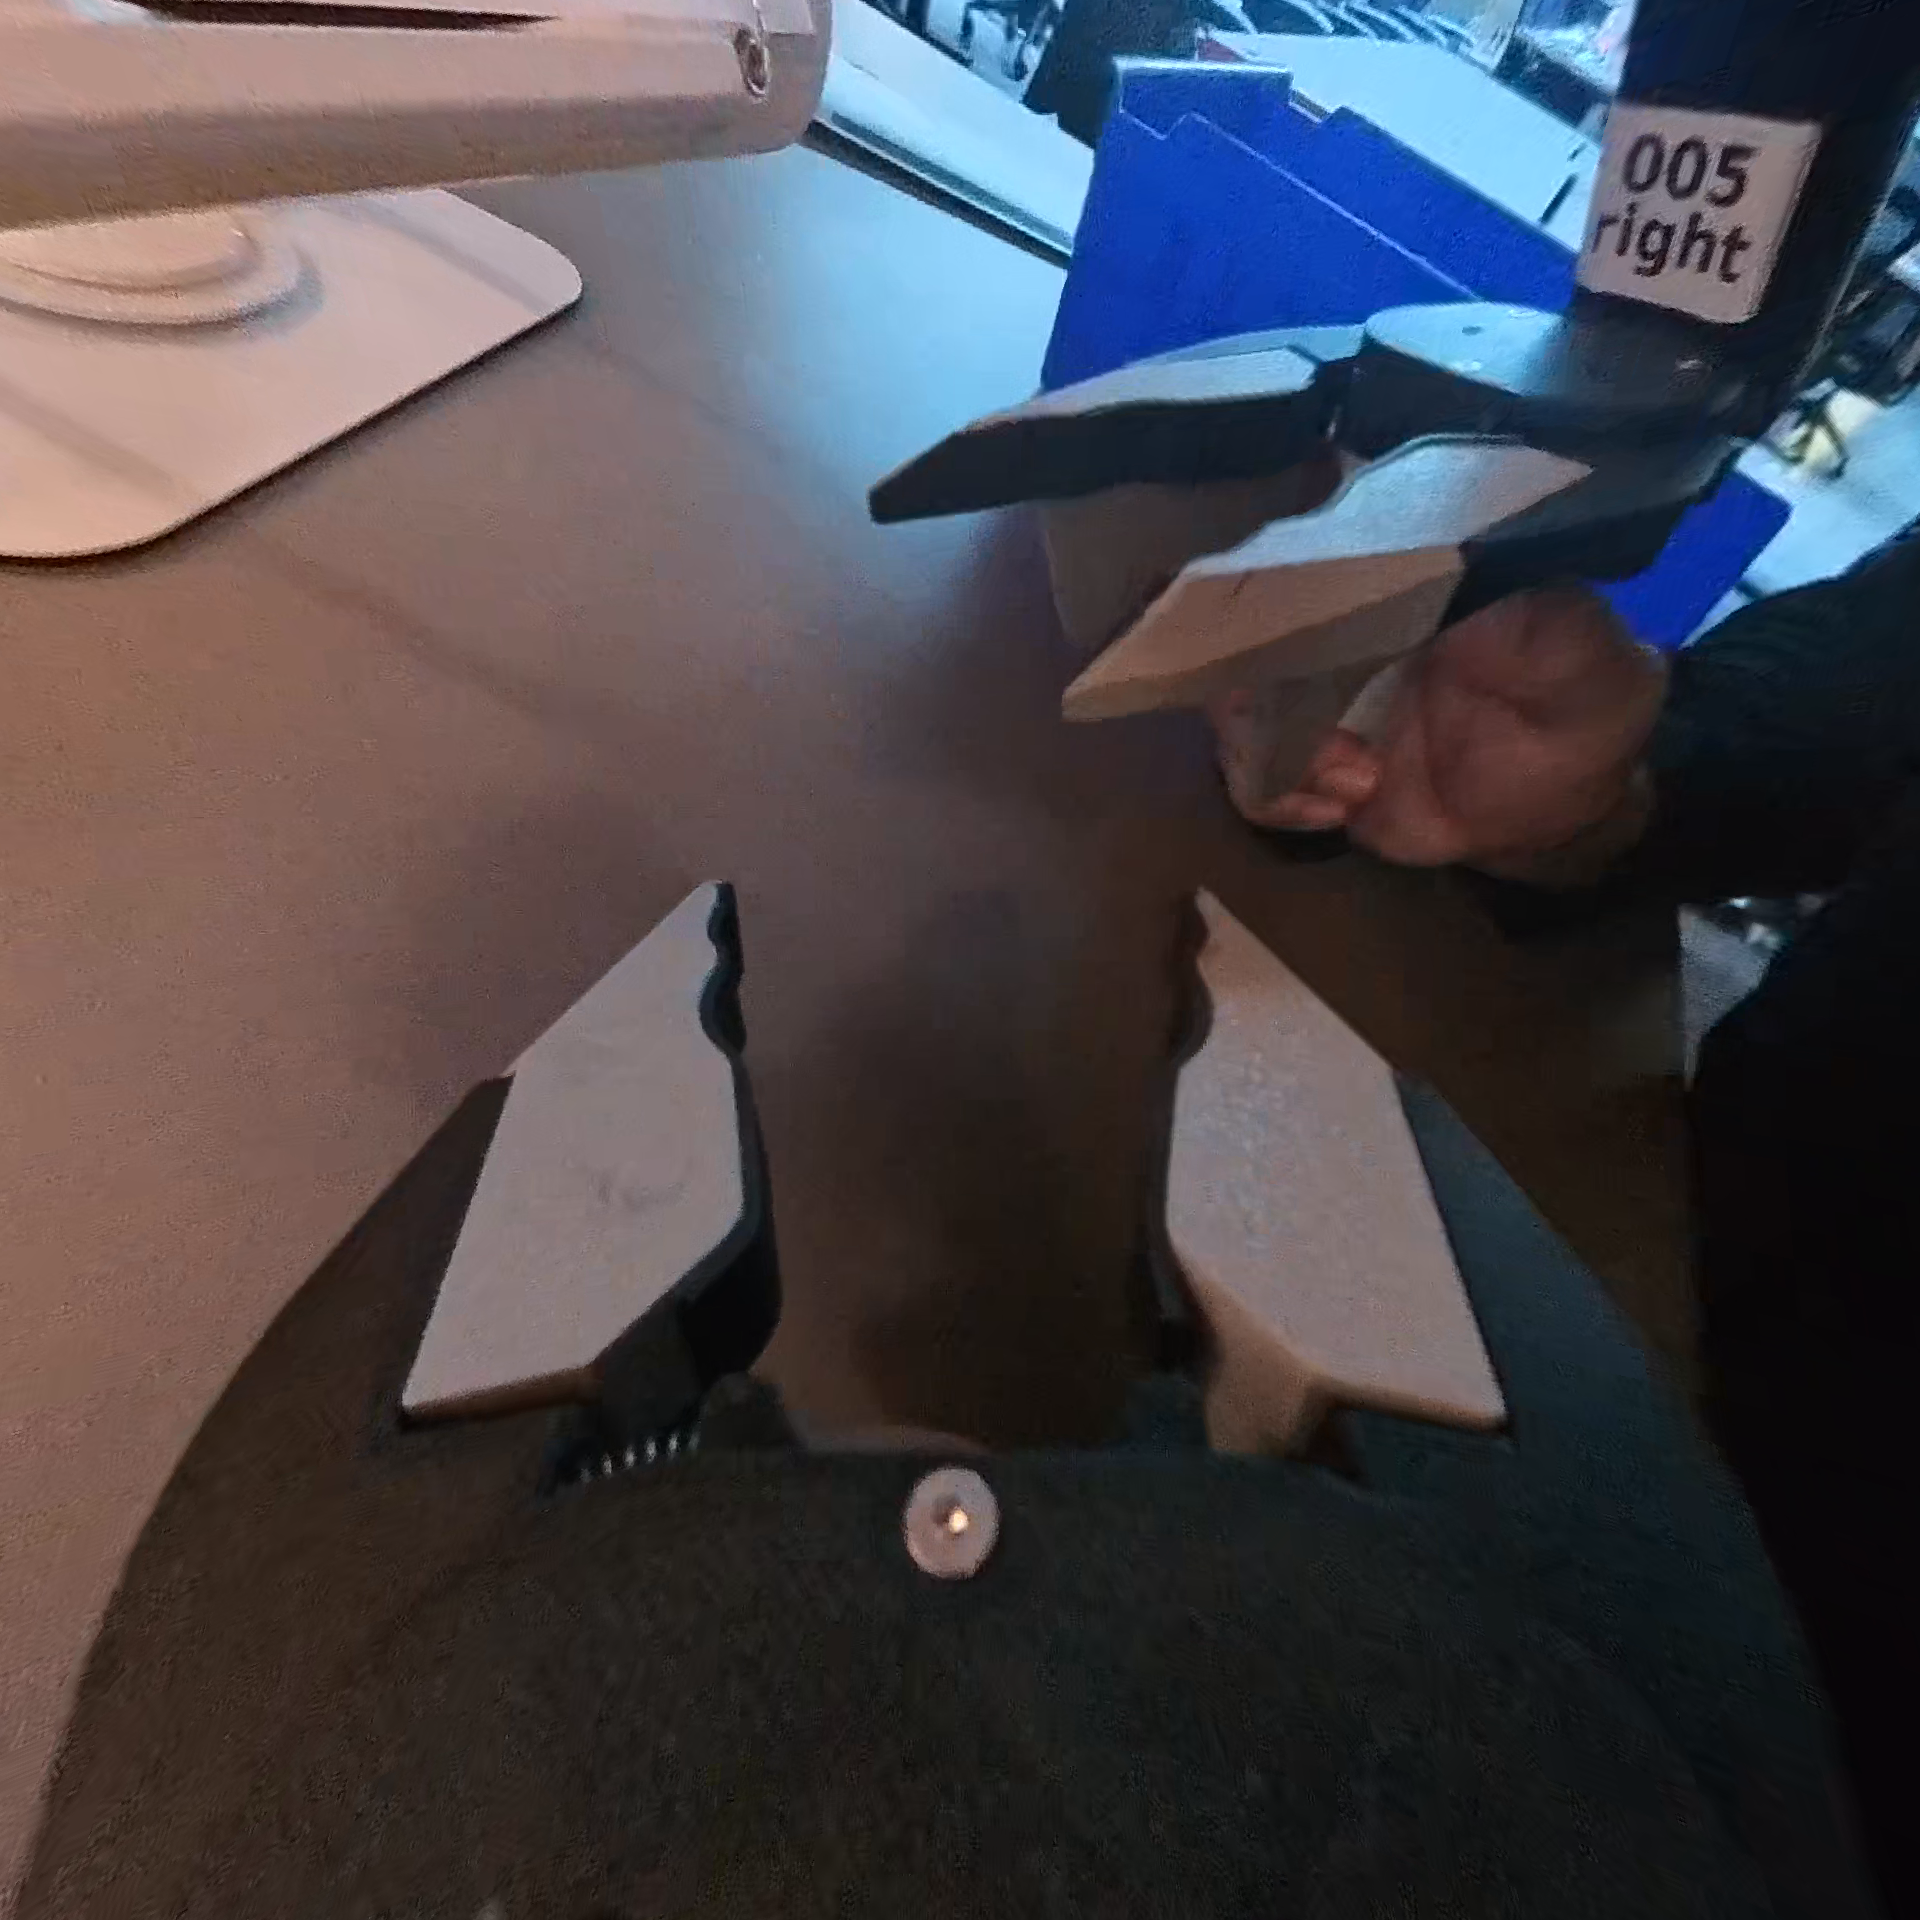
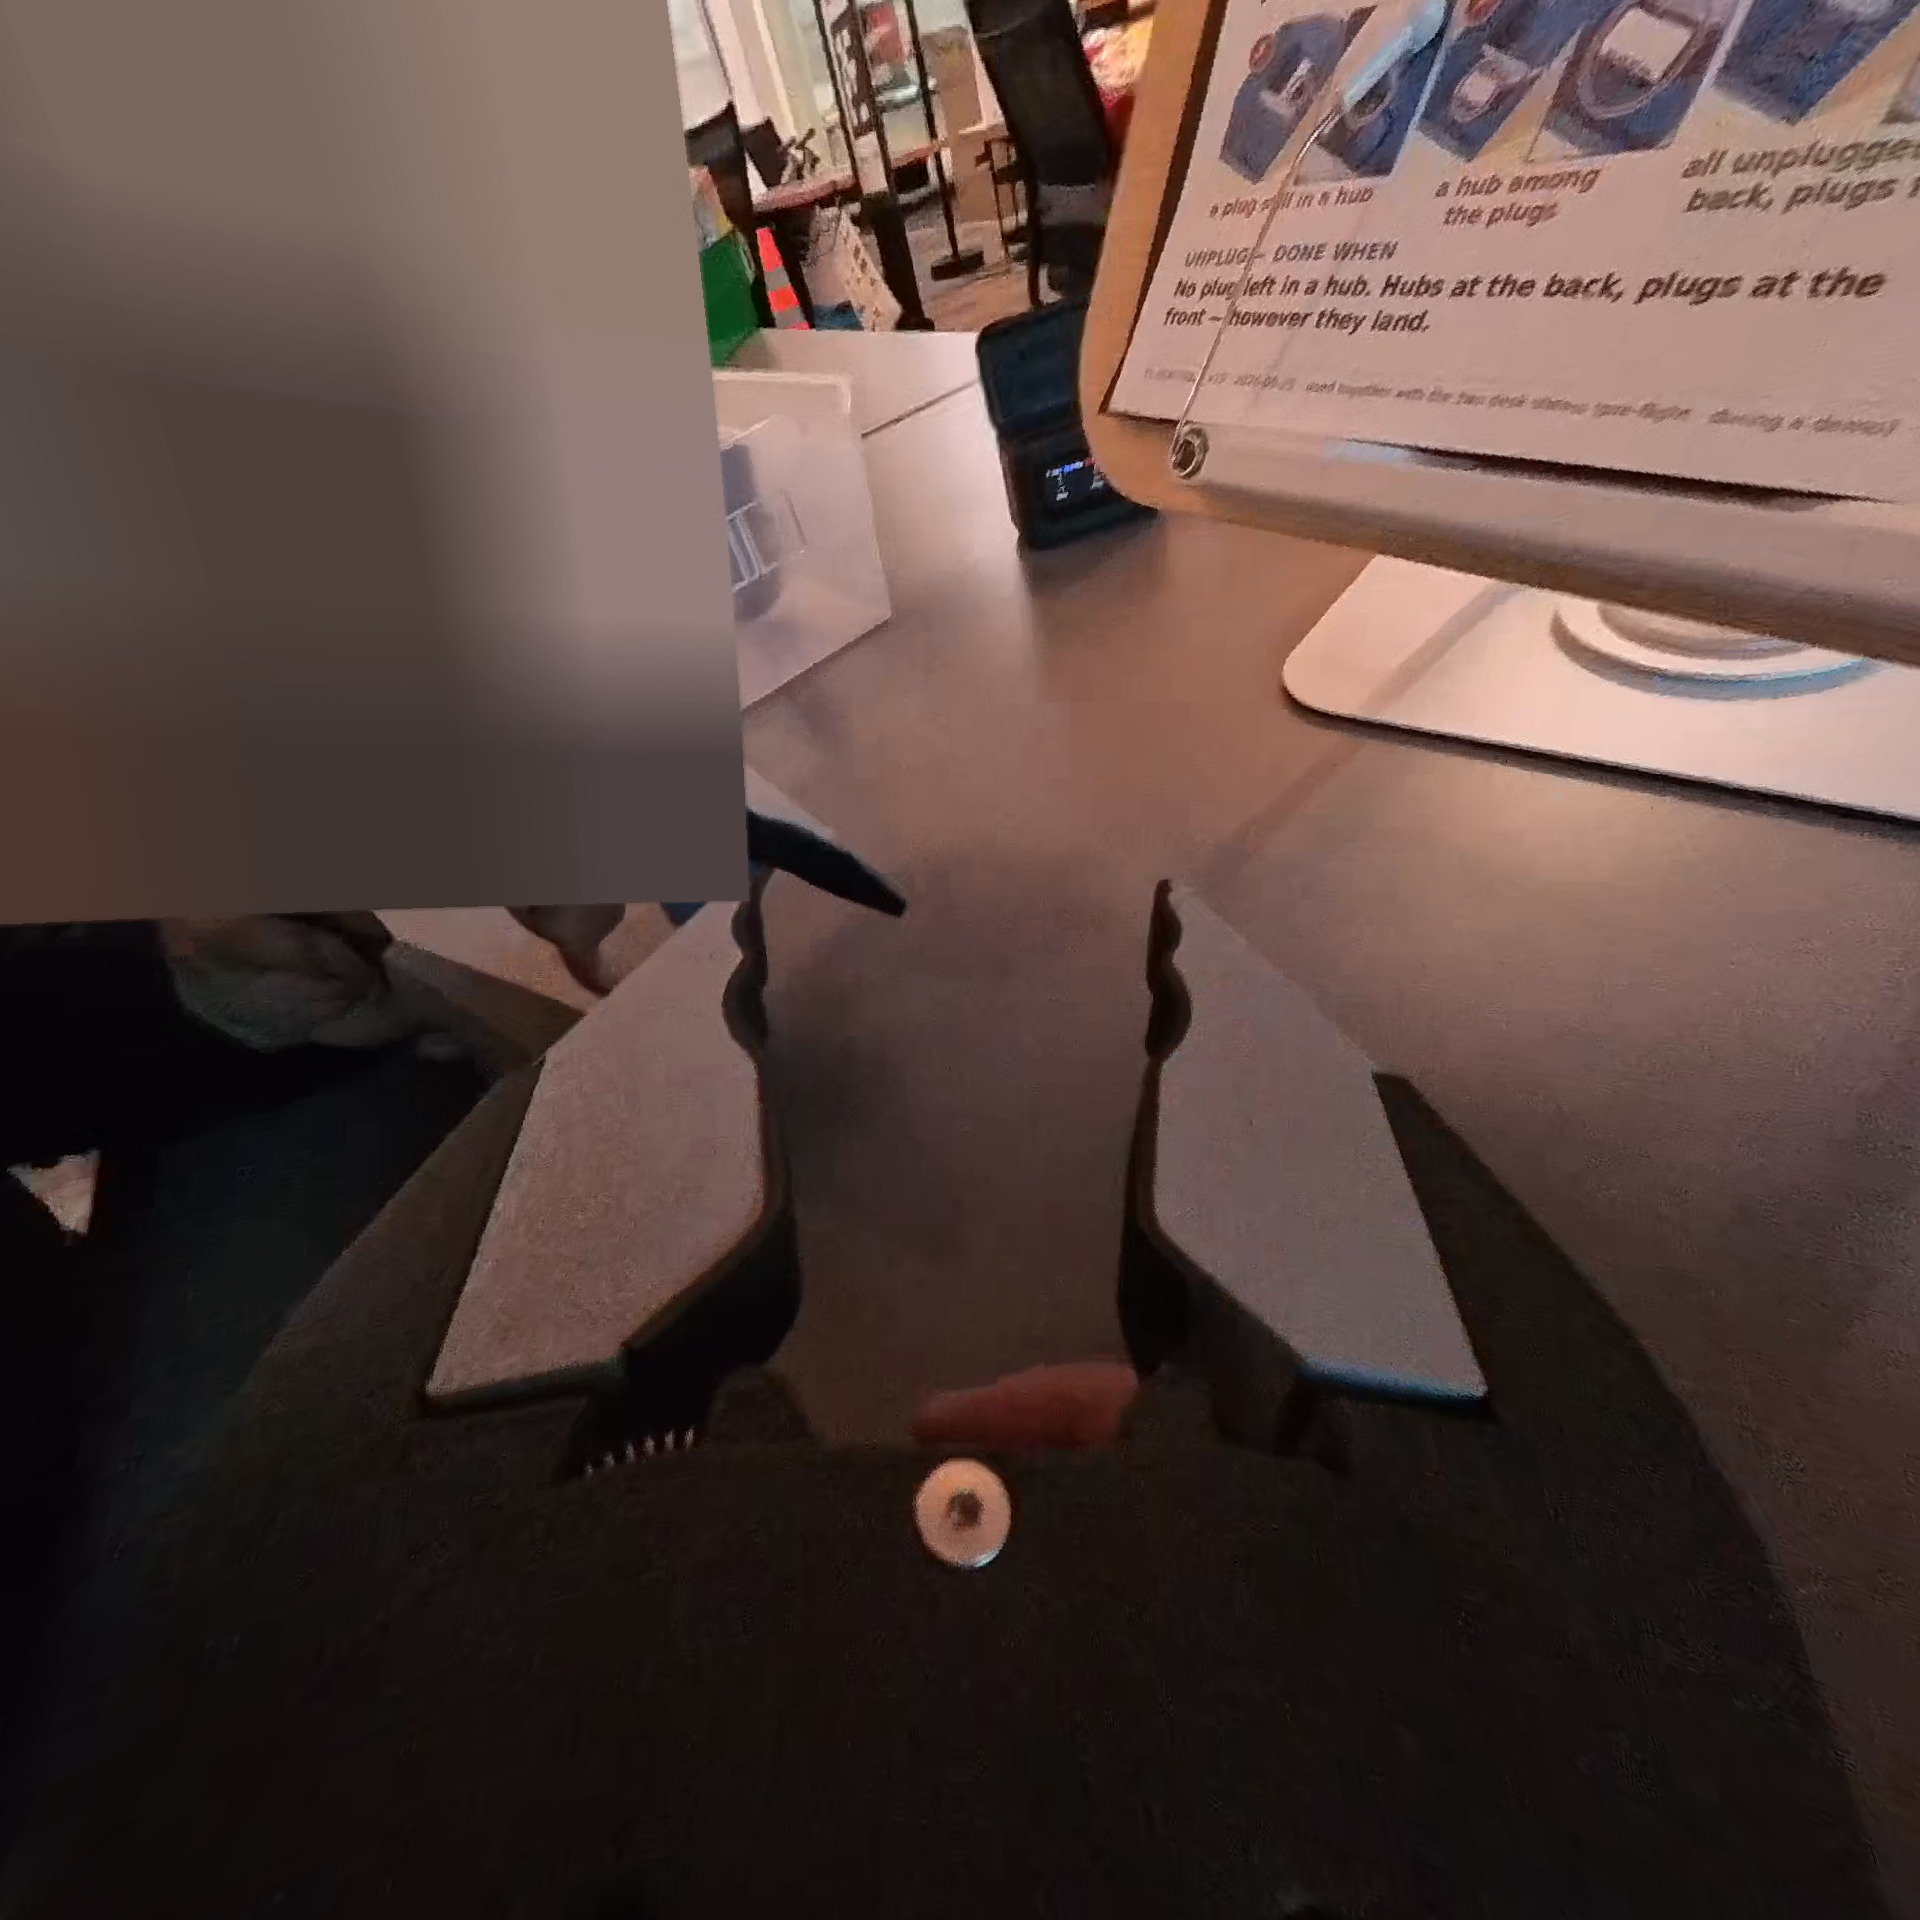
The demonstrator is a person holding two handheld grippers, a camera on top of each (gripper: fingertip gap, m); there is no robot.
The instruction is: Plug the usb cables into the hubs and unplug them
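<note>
No USB cable or hub shows in either view. My left gripper [image 1: 961, 904] is open and empty over the bare grey table [image 1: 520, 779]. My right gripper [image 2: 956, 904] is open and empty over the same table [image 2: 1455, 987]. In the left wrist view the right gripper [image 1: 971, 608] also shows farther off at the upper right, open, held by a hand [image 1: 1496, 738] in a dark sleeve. A dark fingertip of the left gripper [image 2: 831, 862] pokes out at the left of the right wrist view.
A white stand base [image 1: 260, 395] with a tilted board sits at the back left; in the right wrist view the base [image 2: 1610, 707] carries a printed sheet [image 2: 1507, 239]. A blue bin [image 1: 1299, 239], a clear plastic box [image 2: 800, 540] and a small black device [image 2: 1049, 436] stand behind. Tip to tip, the grippers are about 5 cm apart. The small black device [image 2: 1049, 436] sits 30 cm or so from the ends of my left fingers.
</note>
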